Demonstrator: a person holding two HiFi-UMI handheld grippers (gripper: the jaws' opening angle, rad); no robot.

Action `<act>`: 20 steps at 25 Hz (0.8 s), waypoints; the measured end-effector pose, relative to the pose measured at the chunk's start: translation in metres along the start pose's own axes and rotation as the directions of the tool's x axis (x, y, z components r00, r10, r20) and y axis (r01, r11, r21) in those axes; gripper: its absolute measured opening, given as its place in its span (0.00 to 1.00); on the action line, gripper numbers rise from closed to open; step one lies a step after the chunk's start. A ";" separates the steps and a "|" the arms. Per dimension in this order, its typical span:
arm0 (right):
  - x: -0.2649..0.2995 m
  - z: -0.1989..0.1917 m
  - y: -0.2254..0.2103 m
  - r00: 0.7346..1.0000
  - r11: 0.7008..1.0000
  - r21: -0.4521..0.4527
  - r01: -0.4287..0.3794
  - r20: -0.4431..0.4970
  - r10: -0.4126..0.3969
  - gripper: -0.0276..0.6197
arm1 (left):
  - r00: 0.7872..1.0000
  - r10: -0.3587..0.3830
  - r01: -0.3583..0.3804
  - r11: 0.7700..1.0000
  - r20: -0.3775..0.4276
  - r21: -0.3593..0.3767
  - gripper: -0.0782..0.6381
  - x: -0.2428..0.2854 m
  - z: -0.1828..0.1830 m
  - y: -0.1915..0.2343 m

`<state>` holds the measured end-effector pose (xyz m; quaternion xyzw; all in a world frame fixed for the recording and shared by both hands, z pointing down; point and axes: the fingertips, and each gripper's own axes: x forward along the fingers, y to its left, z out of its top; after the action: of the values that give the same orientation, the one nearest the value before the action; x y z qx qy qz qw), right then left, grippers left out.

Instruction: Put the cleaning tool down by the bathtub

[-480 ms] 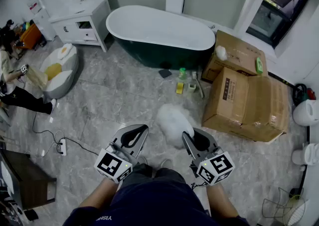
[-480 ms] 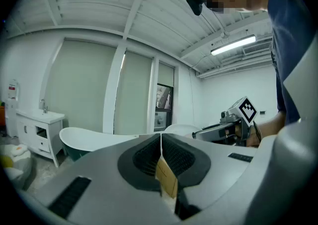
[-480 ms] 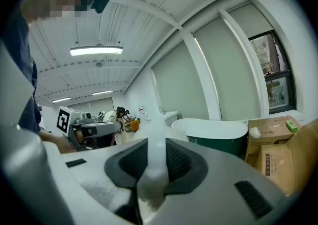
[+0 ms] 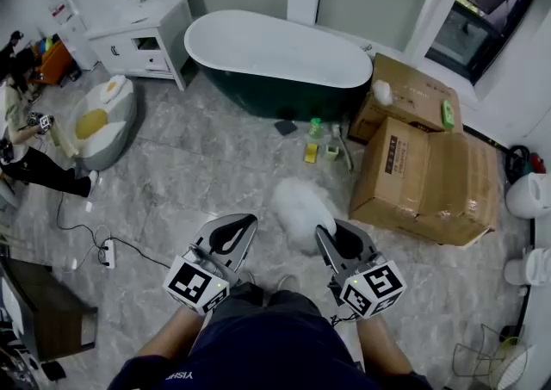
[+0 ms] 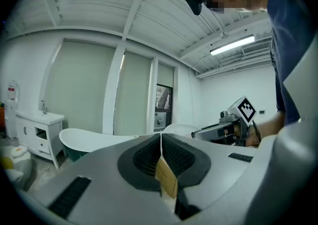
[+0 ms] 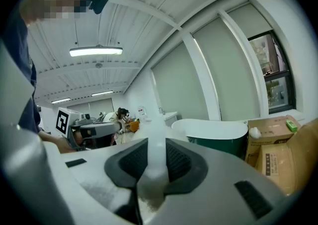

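White and fluffy, the cleaning tool [image 4: 301, 212] shows near the middle of the head view, above the grey stone floor [image 4: 198, 169], its pale handle clamped in the right gripper [image 6: 155, 167]. The left gripper [image 4: 231, 235], at 8 o'clock from the fluff, has its jaws pressed together, empty. The bathtub [image 4: 275, 57] stands at 12 o'clock, well apart from the tool; cardboard boxes [image 4: 430, 177] lie at 3 o'clock
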<state>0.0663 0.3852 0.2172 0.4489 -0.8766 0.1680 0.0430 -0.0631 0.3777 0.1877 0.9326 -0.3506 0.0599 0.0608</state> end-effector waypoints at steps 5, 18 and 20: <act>0.000 0.003 0.002 1.000 1.000 0.000 -0.006 0.000 0.006 0.18 | 1.000 -0.003 0.003 1.000 -0.003 0.002 0.16 -0.001 0.002 0.000; -0.007 -0.003 -0.008 1.000 1.000 0.007 -0.013 -0.005 0.013 0.18 | 1.000 0.008 -0.008 1.000 -0.009 -0.003 0.16 0.008 -0.003 -0.006; -0.008 -0.004 -0.012 1.000 1.000 0.009 -0.019 -0.010 0.019 0.18 | 1.000 0.016 -0.016 1.000 -0.012 -0.006 0.16 0.011 -0.005 -0.008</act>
<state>0.0803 0.3856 0.2225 0.4400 -0.8797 0.1748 0.0437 -0.0499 0.3769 0.1935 0.9292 -0.3579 0.0648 0.0651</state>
